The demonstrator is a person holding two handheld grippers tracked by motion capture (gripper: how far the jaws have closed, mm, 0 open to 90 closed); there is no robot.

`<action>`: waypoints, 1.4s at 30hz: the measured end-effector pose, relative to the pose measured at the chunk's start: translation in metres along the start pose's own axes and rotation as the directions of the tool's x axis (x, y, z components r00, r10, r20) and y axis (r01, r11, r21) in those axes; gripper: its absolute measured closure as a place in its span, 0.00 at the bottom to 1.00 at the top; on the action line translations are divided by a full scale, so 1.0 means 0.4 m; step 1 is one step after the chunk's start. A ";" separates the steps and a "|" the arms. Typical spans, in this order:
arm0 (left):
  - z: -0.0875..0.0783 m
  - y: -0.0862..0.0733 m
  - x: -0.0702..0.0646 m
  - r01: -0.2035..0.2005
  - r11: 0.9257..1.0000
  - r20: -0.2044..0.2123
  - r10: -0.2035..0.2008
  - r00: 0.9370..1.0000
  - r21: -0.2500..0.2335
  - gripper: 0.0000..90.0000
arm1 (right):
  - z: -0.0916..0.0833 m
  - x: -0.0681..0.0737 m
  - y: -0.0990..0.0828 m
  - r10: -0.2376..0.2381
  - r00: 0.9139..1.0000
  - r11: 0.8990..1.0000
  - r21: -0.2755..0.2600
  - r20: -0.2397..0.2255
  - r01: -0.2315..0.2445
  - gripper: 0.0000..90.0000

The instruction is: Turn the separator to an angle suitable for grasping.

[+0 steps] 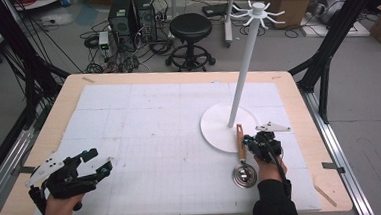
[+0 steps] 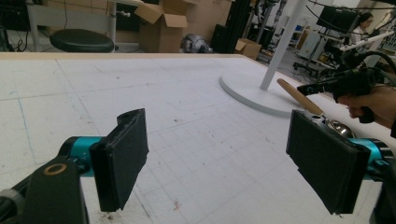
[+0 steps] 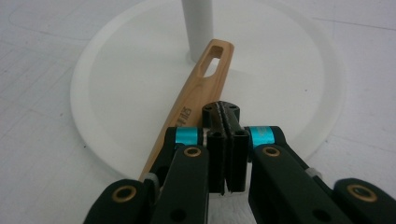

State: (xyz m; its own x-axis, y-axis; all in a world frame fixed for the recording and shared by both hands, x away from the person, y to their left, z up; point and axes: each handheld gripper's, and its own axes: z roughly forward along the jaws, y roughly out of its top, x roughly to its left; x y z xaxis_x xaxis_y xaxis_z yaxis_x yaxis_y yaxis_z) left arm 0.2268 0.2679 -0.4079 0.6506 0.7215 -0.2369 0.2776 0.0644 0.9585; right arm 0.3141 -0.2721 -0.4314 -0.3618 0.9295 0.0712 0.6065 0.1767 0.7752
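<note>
The table [image 1: 299, 111] carries a gridded white mat, and on its right side stands a white hanging stand [image 1: 246, 64] with a round base and hooks at the top. A utensil with a wooden handle [image 3: 198, 88] and a coiled metal head [image 1: 244, 175] lies flat, its slotted handle end resting on the stand's base near the pole, the head out on the mat toward the person. The right gripper [image 3: 225, 140] sits just beside the handle with its jaws pressed together on nothing, the handle passing to the left of them. The left gripper [image 2: 229, 158] rests well apart at the near left, jaws wide and empty. The risk: closed jaws cannot take the handle, and pushing in could nudge it off the base or roll it aside
</note>
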 end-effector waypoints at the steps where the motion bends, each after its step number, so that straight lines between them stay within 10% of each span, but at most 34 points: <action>1: 0.001 0.000 -0.001 -0.001 1.000 0.001 0.001 1.000 0.003 0.23 | 0.003 0.002 0.000 0.006 1.000 1.000 0.005 -0.022 -0.006 0.99; 12: 0.001 -0.001 0.000 0.000 1.000 -0.001 0.000 1.000 0.007 0.23 | 0.020 0.055 -0.001 -0.067 0.986 0.997 0.022 -0.155 0.071 0.99; 21: -0.002 -0.001 0.001 0.005 1.000 -0.002 -0.005 1.000 0.001 0.24 | -0.006 0.065 -0.004 -0.069 0.984 0.997 -0.025 -0.167 0.066 0.98; 37: -0.002 0.000 -0.002 0.003 1.000 0.008 -0.003 1.000 -0.005 0.23 | -0.209 0.064 -0.062 -0.048 0.994 0.975 -0.219 -0.099 0.025 0.25; 42: -0.004 0.001 -0.002 0.008 1.000 0.007 -0.008 1.000 -0.020 0.22 | -0.247 0.056 -0.086 -0.059 0.995 0.965 -0.261 -0.077 0.037 0.19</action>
State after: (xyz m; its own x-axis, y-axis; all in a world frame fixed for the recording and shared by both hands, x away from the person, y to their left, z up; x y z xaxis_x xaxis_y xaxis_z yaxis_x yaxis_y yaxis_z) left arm 0.2253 0.2682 -0.4069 0.6534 0.7161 -0.2456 0.2688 0.0838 0.9596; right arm 0.2153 -0.2894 -0.3946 -0.4501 0.8900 0.0732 0.3868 0.1204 0.9143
